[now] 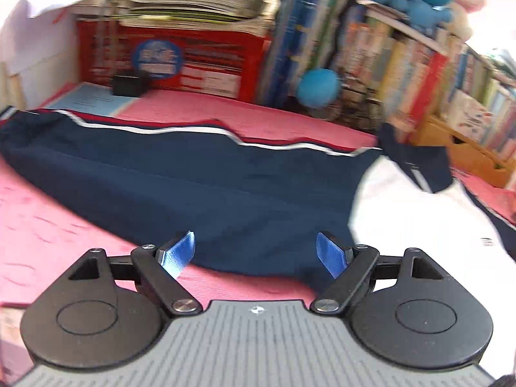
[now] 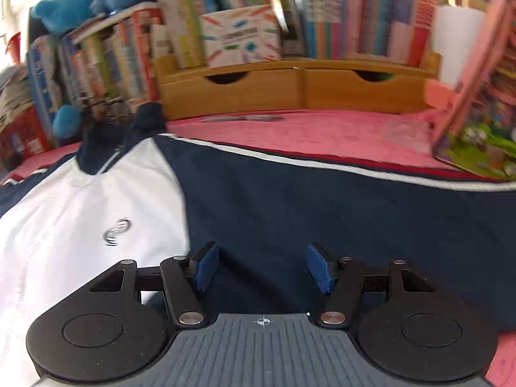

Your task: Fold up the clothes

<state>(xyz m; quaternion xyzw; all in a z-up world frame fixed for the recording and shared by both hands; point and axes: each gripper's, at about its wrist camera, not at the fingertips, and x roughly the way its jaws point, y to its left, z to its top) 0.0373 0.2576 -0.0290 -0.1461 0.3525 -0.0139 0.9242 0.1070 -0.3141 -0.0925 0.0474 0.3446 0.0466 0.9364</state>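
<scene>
navy-and-white jacket (image 1: 200,177) spread on pink cover (image 1: 48,225), left gripper (image 1: 256,253) and right gripper (image 2: 262,267) agape over sleeves

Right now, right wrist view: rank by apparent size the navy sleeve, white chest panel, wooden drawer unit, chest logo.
1. navy sleeve, though nearness inflates it
2. white chest panel
3. wooden drawer unit, farther back, so unsure against the panel
4. chest logo

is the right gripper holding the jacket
No, the right gripper is open, fingers apart above the jacket with nothing between them.
</scene>
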